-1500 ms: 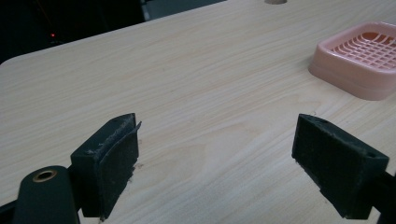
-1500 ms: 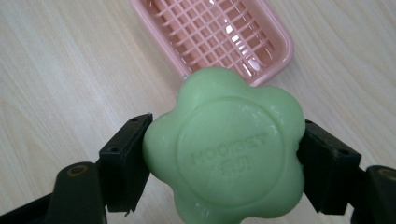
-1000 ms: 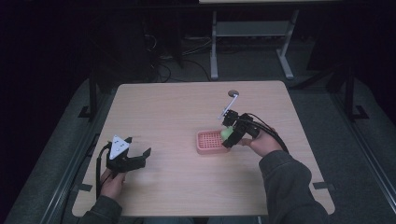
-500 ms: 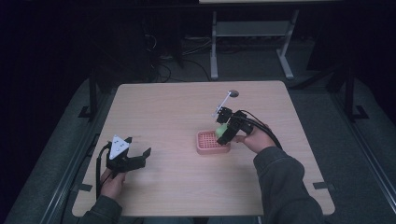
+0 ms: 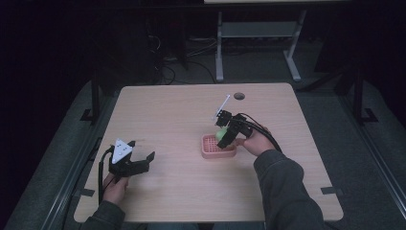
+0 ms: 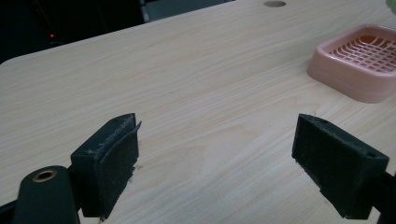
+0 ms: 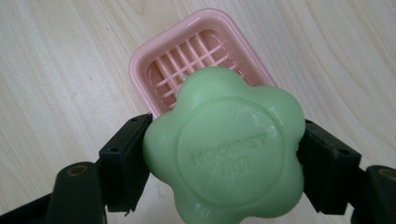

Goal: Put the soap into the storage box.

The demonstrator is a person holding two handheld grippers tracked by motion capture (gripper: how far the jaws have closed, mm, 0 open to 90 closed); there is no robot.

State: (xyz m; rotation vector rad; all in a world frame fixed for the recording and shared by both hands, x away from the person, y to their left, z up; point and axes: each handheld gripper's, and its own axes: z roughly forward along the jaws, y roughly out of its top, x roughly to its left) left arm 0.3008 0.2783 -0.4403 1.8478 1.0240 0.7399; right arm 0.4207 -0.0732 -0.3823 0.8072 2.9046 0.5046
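Soap (image 7: 224,149) now over empty dish (image 7: 140,60)

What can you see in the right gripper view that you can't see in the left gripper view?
The right gripper view alone has the green flower-shaped soap, pinched between the right gripper fingers above the dish. The left gripper view alone has the left gripper, its fingers wide apart with nothing between them, and a round hole in the table. Both have the pink soap dish and the wooden table.

We see a pale wood surface (image 5: 182,120) with a round hole (image 5: 239,96) near its upper edge. Right of centre a pink dish (image 5: 210,149) sits directly on it.
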